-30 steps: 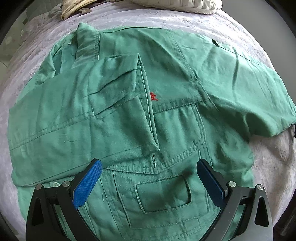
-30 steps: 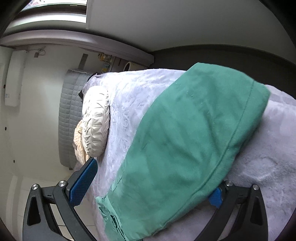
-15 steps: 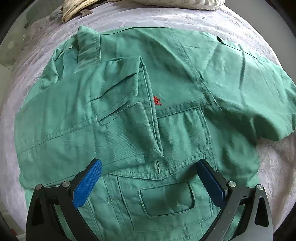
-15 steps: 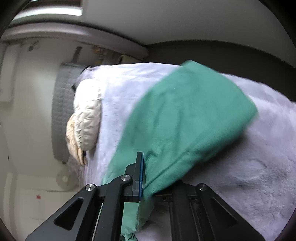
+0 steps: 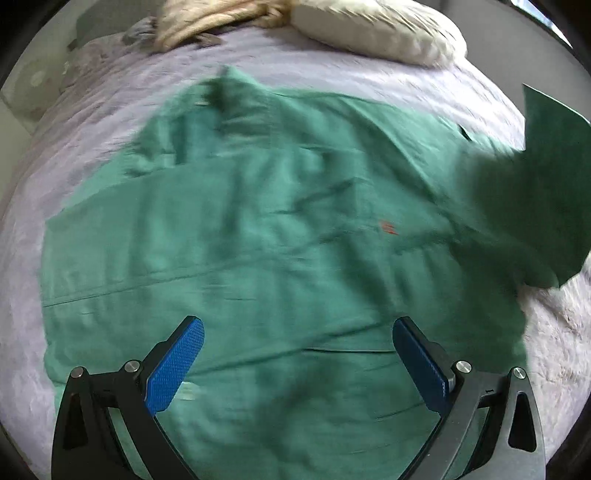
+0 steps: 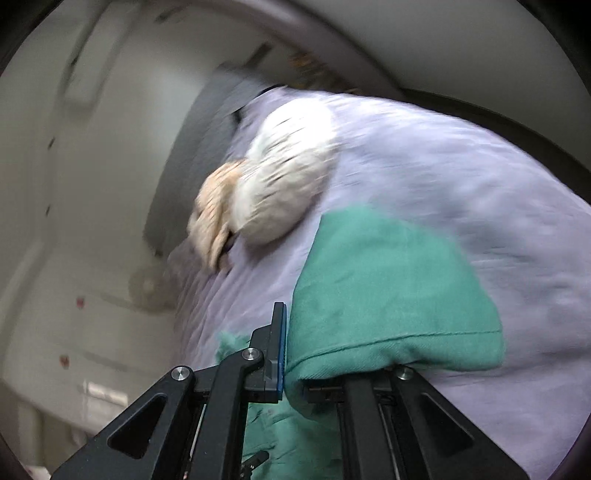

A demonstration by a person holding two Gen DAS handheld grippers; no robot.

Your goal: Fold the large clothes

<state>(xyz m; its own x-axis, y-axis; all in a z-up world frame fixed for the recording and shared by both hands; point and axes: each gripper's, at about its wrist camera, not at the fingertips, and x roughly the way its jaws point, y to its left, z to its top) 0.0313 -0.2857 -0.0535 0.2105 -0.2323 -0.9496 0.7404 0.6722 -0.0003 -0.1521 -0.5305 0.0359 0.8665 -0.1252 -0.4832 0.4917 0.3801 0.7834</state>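
A large green shirt [image 5: 258,236] with a small red logo lies spread on the lilac bedcover [image 5: 110,92]. Its left side is folded over the middle. My left gripper [image 5: 299,354] is open and empty, hovering above the shirt's lower part. My right gripper [image 6: 291,354] is shut on the shirt's right sleeve [image 6: 384,295] and holds it lifted off the bed. The raised sleeve shows at the right edge of the left wrist view [image 5: 550,192]. Both views are motion-blurred.
A white quilted pillow [image 5: 376,29] and a beige cushion [image 5: 207,22] lie at the head of the bed. They also show in the right wrist view, the pillow [image 6: 284,177] before a grey headboard [image 6: 192,155]. A white wall stands beyond.
My right gripper shut on the sleeve hem and lifted it off the bed, swinging it toward the shirt's middle. My left gripper pulled back and up, staying open.
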